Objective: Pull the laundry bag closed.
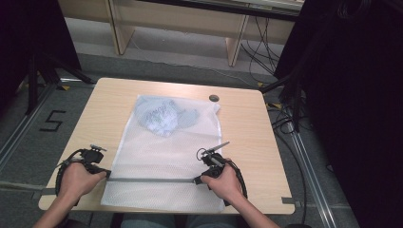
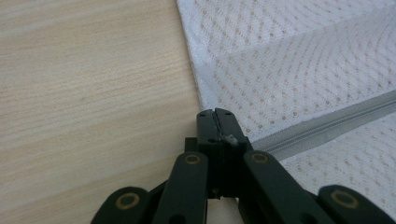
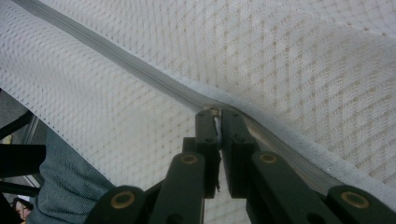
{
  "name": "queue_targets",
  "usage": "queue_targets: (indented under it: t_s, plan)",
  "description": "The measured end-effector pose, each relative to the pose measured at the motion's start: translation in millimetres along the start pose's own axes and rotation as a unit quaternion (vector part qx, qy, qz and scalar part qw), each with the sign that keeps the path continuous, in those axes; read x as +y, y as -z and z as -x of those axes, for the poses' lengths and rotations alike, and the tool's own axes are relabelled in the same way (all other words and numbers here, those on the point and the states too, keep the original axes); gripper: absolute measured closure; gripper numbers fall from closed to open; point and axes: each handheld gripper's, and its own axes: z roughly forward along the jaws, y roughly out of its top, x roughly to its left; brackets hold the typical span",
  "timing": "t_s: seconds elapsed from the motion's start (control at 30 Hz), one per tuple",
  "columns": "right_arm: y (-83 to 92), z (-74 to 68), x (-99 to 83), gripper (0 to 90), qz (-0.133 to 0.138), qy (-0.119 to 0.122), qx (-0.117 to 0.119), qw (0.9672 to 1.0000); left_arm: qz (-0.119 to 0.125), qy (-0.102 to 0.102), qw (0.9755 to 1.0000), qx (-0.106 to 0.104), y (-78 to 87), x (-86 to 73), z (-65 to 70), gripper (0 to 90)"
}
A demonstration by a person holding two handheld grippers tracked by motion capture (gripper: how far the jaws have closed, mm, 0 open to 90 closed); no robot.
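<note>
Soft, even overhead light keeps the pale table (image 1: 247, 123) bright with hardly a shadow, black curtains (image 1: 361, 95) swallow both sides, the high view is slightly soft, and both gripper views blur up close on their jaws.

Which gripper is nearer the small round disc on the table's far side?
Right. The right gripper sits at the zipper's right end, below the disc; the left gripper is across the mesh bag.
</note>
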Motion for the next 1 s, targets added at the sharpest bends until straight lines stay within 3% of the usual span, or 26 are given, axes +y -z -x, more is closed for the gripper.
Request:
queue_targets:
  t_s: [0.27,0.47,0.5,1.0]
  plan:
    - [0.2,0.7,-1.4,86.8,0.008,-0.007,-0.002,0.9999,-0.001,-0.003,1.0,0.001,0.2,0.3,-0.4,89.8]
    - [1.8,3.2,-1.5,86.8,0.003,0.002,-0.001,1.0,-0.001,-0.003,1.0,0.0,0.1,0.3,-0.5,89.8]
    - [2.5,2.3,-1.7,86.9,0.0,-0.006,-0.003,1.0,0.0,-0.003,1.0,0.0,0.1,0.3,-0.4,89.8]
    - [7.6,4.0,-3.1,86.8,0.002,-0.011,-0.002,0.9999,-0.001,-0.002,1.0,0.0,0.1,0.2,-0.5,89.7]
